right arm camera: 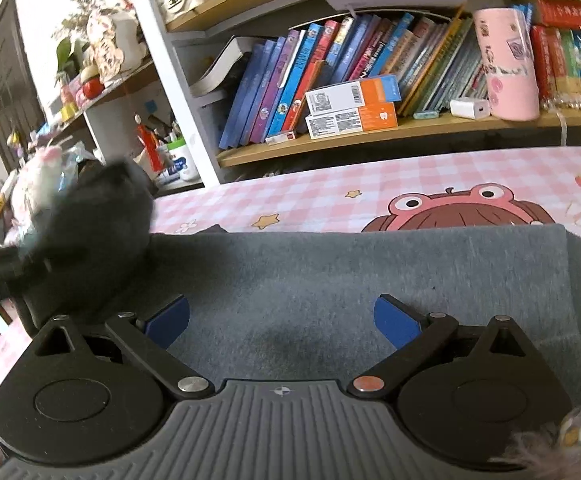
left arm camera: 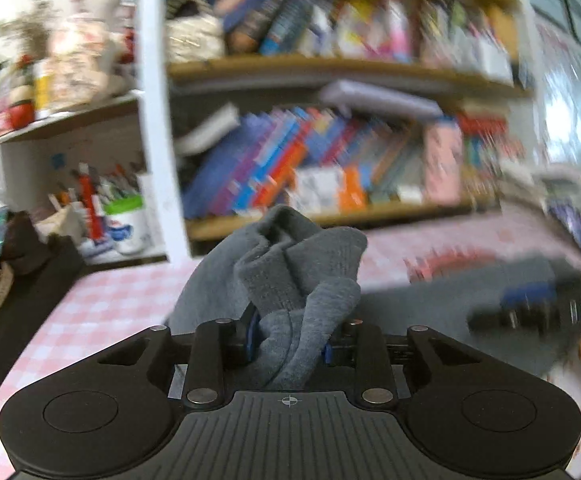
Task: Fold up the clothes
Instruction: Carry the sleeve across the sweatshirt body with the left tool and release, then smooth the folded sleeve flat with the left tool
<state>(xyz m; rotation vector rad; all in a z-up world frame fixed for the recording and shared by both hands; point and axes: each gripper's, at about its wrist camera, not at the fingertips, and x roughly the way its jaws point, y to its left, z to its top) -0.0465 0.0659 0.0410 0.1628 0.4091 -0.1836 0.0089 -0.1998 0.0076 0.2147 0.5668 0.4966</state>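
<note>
Left tool (left arm camera: 290, 344) pinches grey cloth (left arm camera: 290, 272) to carry a fold across; right tool (right arm camera: 281, 320) hangs spread above the garment.

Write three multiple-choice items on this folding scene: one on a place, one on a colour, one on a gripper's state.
1. Where does the flat grey garment lie?
A. on the pink checked tablecloth
B. on a shelf
C. on the floor

2. What colour are the right gripper pads?
A. red
B. blue
C. white

3. How is the left gripper?
A. wide open, empty
B. out of view
C. closed on bunched grey cloth

Answers: A, cloth spreads over the checked cover; B, both pads show blue; C, fabric sits pinched between its fingers.
</note>
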